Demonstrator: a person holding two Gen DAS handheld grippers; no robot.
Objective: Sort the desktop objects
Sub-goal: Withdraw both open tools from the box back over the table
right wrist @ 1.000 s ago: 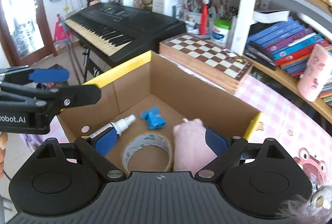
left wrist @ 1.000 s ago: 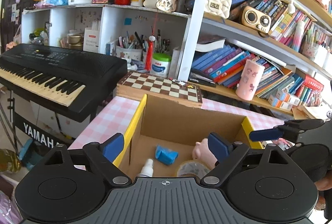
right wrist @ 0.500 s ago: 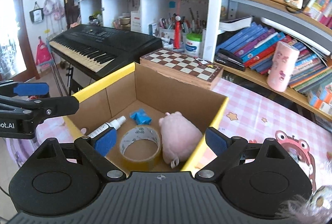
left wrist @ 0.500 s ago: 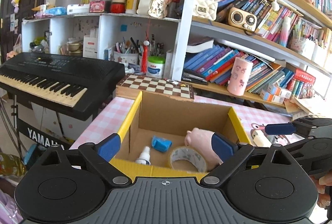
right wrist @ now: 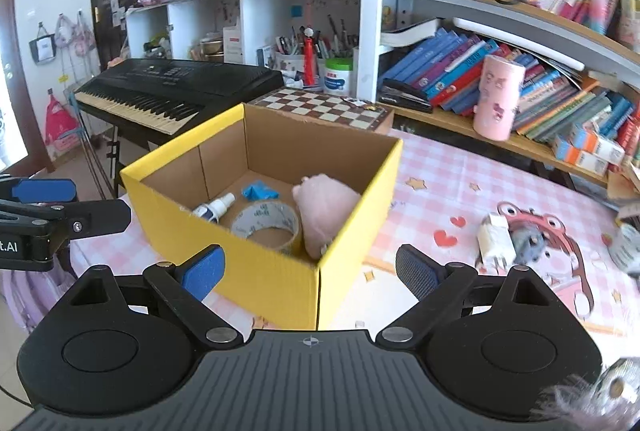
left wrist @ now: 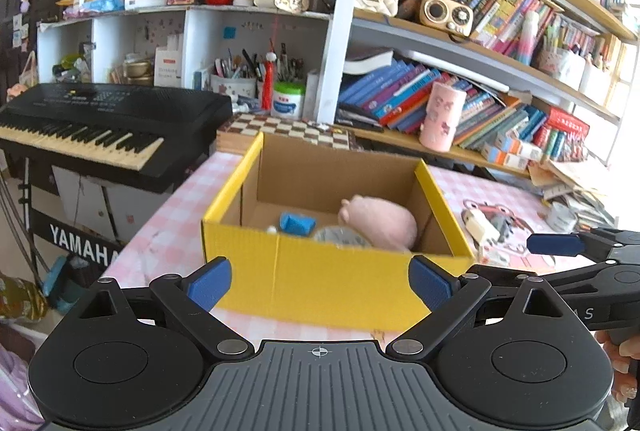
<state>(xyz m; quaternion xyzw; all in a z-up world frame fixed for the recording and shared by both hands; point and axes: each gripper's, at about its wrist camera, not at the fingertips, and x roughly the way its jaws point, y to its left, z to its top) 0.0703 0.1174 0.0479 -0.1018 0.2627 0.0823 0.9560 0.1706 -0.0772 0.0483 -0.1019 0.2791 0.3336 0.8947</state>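
A yellow cardboard box (left wrist: 320, 271) (right wrist: 264, 271) stands open on the pink checked table. Inside lie a pink plush toy (left wrist: 380, 223) (right wrist: 324, 207), a tape roll (right wrist: 268, 223), a crumpled blue item (right wrist: 260, 190) and a small white spray bottle (right wrist: 214, 207). My left gripper (left wrist: 320, 283) hangs open in front of the box's near wall, nothing between its fingers. My right gripper (right wrist: 309, 274) is open too, facing the box's near corner, and is empty. A white charger plug (right wrist: 496, 243) lies on the table right of the box.
A black keyboard (left wrist: 100, 127) stands left of the table. Behind the box are a chessboard (right wrist: 320, 107), a pink cup (right wrist: 498, 99) and shelves packed with books. A grey round object (right wrist: 528, 243) lies beside the plug, on a frog picture on the tablecloth.
Both grippers have drawn back from over the box, so its yellow outer walls now show. The left jaws stand a little wider. The objects in the box have not moved.
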